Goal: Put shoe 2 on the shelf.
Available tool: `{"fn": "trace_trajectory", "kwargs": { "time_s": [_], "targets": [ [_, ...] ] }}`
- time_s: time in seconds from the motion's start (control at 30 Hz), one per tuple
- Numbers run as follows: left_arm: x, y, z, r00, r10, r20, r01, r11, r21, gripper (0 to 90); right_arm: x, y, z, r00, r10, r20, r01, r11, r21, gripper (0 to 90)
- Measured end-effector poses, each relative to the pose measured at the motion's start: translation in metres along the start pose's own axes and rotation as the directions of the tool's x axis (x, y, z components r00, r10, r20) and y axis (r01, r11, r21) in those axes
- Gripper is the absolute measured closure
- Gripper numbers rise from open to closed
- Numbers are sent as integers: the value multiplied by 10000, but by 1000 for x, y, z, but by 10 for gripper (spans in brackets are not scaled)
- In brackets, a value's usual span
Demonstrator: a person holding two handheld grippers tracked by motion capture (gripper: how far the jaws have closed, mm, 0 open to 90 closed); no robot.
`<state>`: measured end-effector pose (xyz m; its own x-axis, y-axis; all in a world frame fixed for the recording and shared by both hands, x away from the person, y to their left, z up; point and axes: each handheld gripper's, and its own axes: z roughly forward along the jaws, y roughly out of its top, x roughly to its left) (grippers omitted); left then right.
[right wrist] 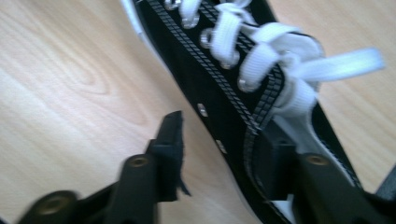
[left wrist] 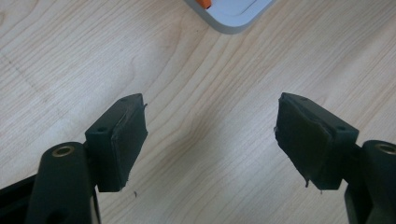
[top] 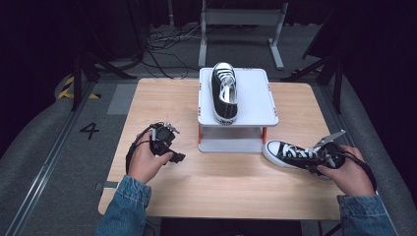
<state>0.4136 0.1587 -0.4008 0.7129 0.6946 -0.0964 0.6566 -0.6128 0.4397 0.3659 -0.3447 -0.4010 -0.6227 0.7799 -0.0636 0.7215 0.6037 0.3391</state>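
Sneaker (top: 290, 155), black with white laces and a white sole, is seen lying on the right side of the wooden surface (top: 221, 187), its toe turned toward the grey stand and its heel end at the person's right hand (top: 349, 172). The right hand-held gripper (top: 322, 157) is placed at the shoe's collar: in the right gripper view one jaw is set inside the opening of the sneaker (right wrist: 243, 93) and the other stands outside, clear of the black canvas side, so the wall of the shoe lies between jaws that are partly apart and not pressed on it. A clear gap is visible between the outer pad and the canvas. The laces are tied in a bow, and part of that view is blurred.

On the left side of the surface, the left hand-held gripper (top: 172, 155) is held by the left hand (top: 145, 162) just above the wood, well apart from the sneaker. In the left gripper view its jaws are spread wide with only bare wood grain between them.

Farther back, at the middle of the surface, a grey two-level stand (top: 255, 98) with orange supports is set. A second black sneaker (top: 224, 93) is placed on its top plate, toe pointing away from the person. A corner of the stand (left wrist: 229, 18) is caught in the left gripper view.
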Motion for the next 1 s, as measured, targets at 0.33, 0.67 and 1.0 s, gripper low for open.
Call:
{"fn": "trace_trajectory", "kwargs": {
  "time_s": [0.33,0.67,1.0],
  "targets": [
    [-2,8,4,9998,174,130,-173,9998,-51,254,4,-6,-12,9989,206,-409,-232,9977,-638,889],
    [-2,4,0,9999,165,-3,-165,9999,-49,254,0,-5,-32,9764,1490,1562,-1221,9779,-1697,892],
    [-2,2,-1,10000,26,16,-26,10000,-62,254,26,14,0,9725,1194,-2000,-1431,9837,-1088,793]
  ]
}}
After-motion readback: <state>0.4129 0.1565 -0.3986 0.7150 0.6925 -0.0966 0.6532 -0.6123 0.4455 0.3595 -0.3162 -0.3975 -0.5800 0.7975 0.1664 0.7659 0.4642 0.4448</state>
